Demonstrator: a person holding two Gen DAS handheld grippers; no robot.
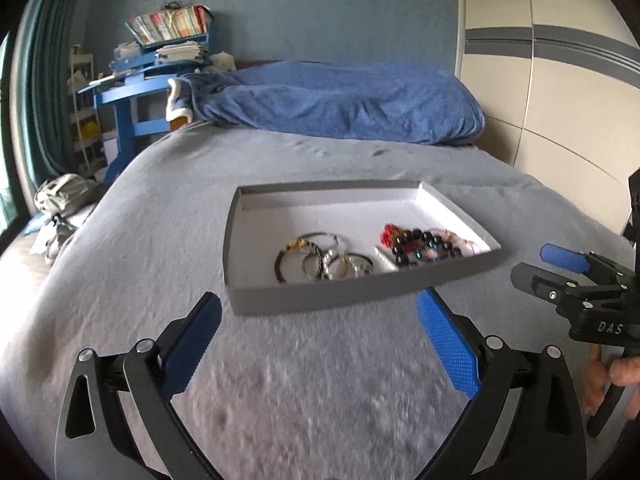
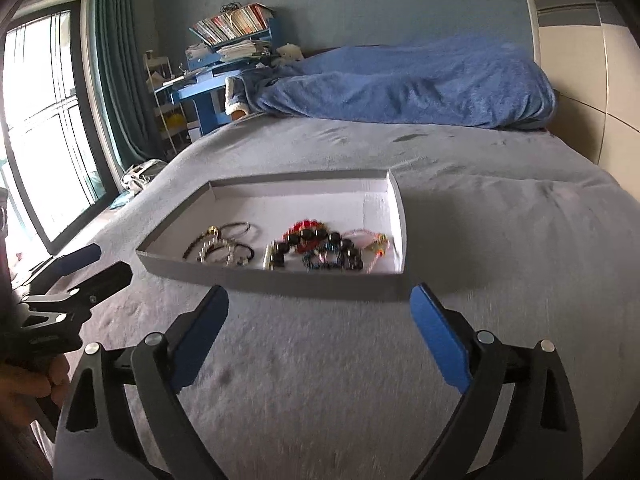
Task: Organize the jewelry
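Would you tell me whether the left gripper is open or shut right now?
Open: the left gripper has its blue pads spread wide apart, with only bedspread between them, short of the tray.

Soft daylight enters from the overexposed window (image 2: pixel 44 120) at left. Fisheye bending curves the frame edges into dark corners. Slight motion blur smears the jewelry (image 2: pixel 280 246) and the bedcover (image 2: pixel 320 380) near its front edge.

grey tray (image 1: pixel 320 300) holds bracelets (image 1: pixel 320 258), left gripper (image 1: pixel 320 332) jaws spread

Black grippers, blue textured fingers (image 1: pixel 446 340), silver screws, "DAS" lettering.
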